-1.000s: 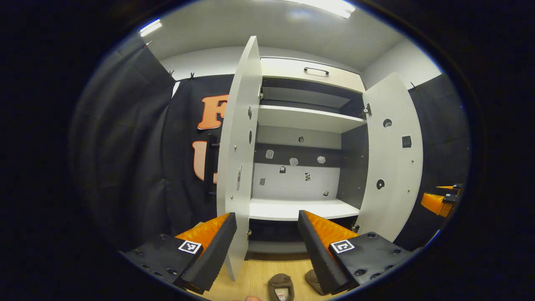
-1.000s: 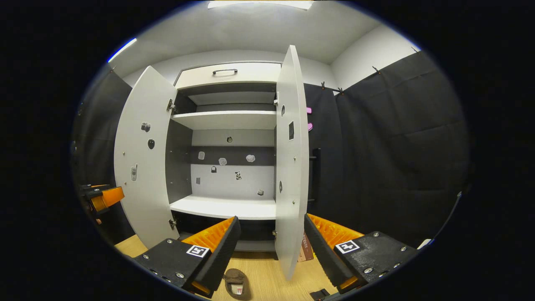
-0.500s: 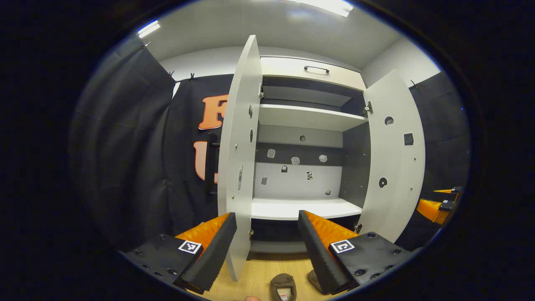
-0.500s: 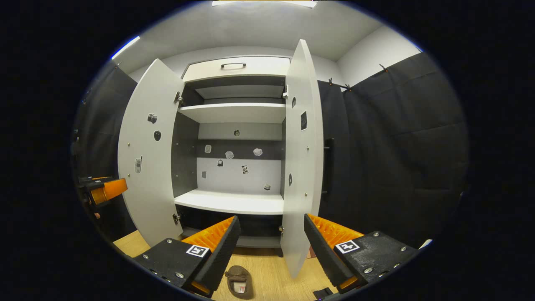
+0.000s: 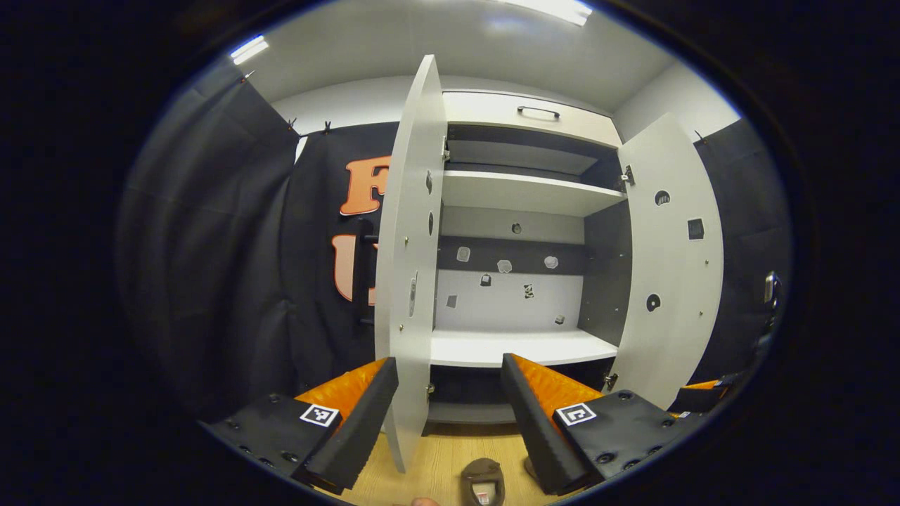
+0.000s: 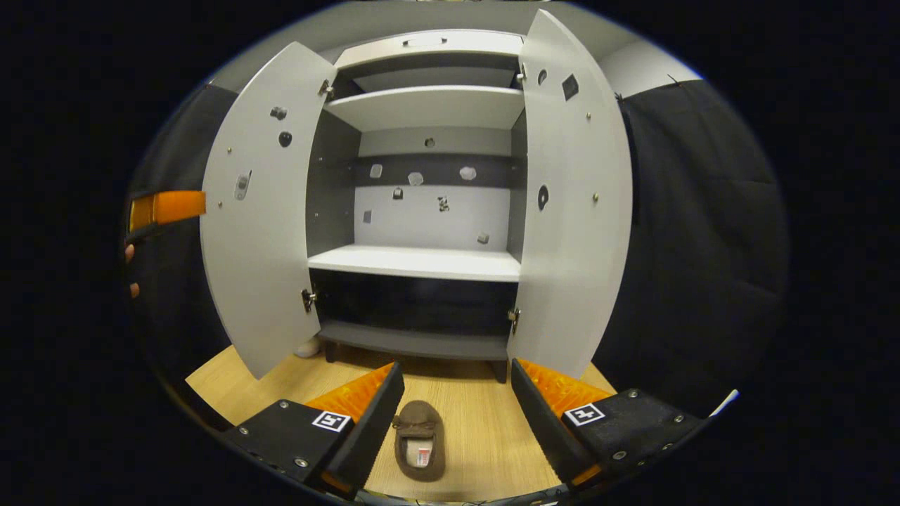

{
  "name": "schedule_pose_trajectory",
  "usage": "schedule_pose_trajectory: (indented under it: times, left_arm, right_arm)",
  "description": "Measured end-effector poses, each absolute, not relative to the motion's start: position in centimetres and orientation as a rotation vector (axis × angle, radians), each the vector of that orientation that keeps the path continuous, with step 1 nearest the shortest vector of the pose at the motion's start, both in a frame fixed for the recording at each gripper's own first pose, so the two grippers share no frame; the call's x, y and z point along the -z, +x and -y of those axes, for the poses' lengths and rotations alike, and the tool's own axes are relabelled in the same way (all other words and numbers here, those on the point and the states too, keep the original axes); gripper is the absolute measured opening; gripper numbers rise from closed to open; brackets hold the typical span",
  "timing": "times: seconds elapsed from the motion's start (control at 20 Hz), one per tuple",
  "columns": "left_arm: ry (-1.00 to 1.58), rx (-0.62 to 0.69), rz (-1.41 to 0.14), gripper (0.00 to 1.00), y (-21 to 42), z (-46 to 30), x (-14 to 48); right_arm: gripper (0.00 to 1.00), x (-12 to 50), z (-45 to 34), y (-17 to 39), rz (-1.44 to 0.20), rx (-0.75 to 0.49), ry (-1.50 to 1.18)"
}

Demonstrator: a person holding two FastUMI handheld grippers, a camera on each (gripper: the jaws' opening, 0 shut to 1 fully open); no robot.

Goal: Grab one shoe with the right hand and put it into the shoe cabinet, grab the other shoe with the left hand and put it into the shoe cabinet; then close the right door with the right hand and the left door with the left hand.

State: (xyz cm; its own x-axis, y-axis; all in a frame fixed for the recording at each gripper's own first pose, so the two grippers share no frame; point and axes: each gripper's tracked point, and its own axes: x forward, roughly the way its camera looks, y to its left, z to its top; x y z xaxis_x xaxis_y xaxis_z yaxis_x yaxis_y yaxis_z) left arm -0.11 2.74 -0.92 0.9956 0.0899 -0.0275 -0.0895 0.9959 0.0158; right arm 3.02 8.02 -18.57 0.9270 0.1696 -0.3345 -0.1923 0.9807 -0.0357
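Left tool [image 5: 448, 407] spread wide, empty, right tool [image 6: 455, 414] likewise

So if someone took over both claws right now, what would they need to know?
Right claw: open, empty, hovering above a brown shoe on the wood floor, in front of the cabinet.
Left claw: open, empty, facing the edge of the left door; a shoe lies on the floor below it.
Both doors stand open, including the right door; the shelves look bare.
Done: nothing yet.
Left: put each shoe inside, then shut the right door, then the left.
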Motion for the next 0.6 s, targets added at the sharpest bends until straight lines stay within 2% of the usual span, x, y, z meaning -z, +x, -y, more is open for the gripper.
schedule_pose_trajectory:
  times: [0.45,0.6]
  left_arm:
    - [0.040,-0.158,-0.046,0.95,-0.3,-5.0,1.8]
    - [0.064,-0.179,-0.062,0.96,-0.2,-5.6,2.3]
  right_arm:
    - [0.94,35.6,-8.5,5.0,-0.671,-0.205,-0.104]
    - [0.88,39.4,-8.4,5.5,-0.767,-0.201,-0.086]
